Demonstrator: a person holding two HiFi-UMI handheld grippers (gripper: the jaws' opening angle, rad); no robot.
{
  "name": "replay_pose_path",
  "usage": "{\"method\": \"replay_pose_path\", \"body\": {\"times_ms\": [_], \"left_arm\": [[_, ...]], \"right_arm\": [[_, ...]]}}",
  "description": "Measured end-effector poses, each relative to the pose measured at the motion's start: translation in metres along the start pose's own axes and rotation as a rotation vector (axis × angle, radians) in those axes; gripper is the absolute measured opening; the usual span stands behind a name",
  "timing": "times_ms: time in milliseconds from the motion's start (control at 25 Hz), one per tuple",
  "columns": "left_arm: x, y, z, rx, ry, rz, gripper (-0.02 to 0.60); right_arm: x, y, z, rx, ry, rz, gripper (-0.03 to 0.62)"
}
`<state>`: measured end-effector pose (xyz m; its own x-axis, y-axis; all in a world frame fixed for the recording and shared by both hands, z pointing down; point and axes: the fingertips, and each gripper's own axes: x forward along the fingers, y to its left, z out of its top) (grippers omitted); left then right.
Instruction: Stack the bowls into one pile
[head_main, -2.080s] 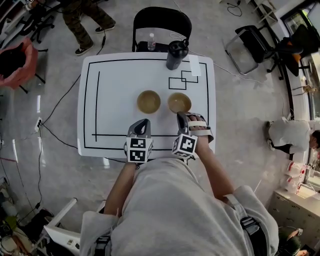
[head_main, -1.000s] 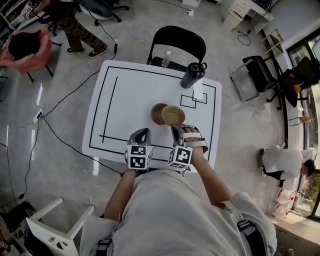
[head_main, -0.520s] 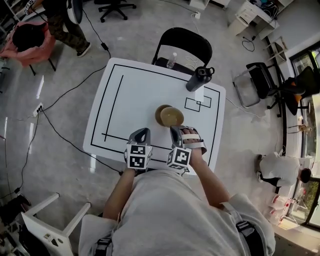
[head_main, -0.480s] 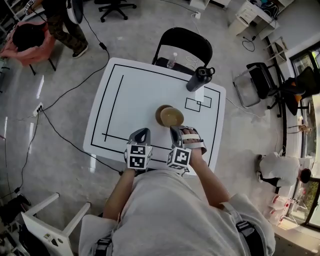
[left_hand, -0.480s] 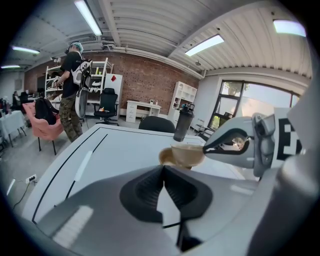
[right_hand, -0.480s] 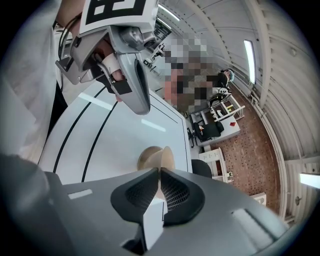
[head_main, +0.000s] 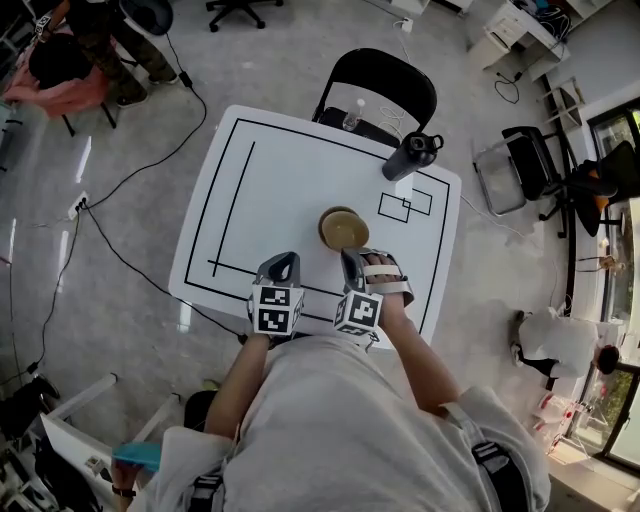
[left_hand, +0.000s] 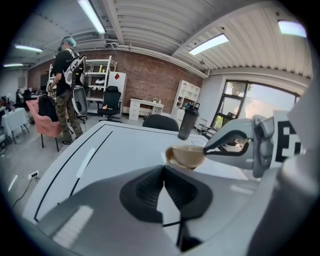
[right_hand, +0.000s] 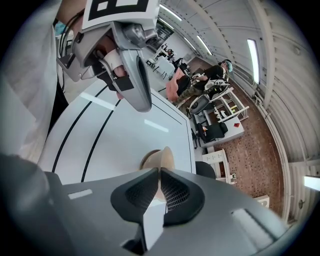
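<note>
Tan bowl (head_main: 346, 231) hung rim-pinched in my right gripper (head_main: 351, 258) over second bowl (right_hand: 145, 161); left gripper (head_main: 284, 262) sat closed, empty; white table (head_main: 270, 190).

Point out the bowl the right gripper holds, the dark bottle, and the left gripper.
held bowl (head_main: 345, 231), head view, its tan inside
dark bottle (head_main: 410, 160), head view, its body
left gripper (left_hand: 163, 170), left gripper view, where its shut jaws meet
</note>
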<state>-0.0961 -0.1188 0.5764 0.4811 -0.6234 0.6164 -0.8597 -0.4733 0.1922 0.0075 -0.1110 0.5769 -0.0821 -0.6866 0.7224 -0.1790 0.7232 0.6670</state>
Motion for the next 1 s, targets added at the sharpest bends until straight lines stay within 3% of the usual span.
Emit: {"method": "replay_pose_path", "body": {"times_ms": [1000], "left_arm": [[0.014, 0.007, -0.006, -0.028, 0.035, 0.013, 0.003]], "right_arm": [[0.023, 0.009, 0.001, -0.013, -0.014, 0.062, 0.015]]}}
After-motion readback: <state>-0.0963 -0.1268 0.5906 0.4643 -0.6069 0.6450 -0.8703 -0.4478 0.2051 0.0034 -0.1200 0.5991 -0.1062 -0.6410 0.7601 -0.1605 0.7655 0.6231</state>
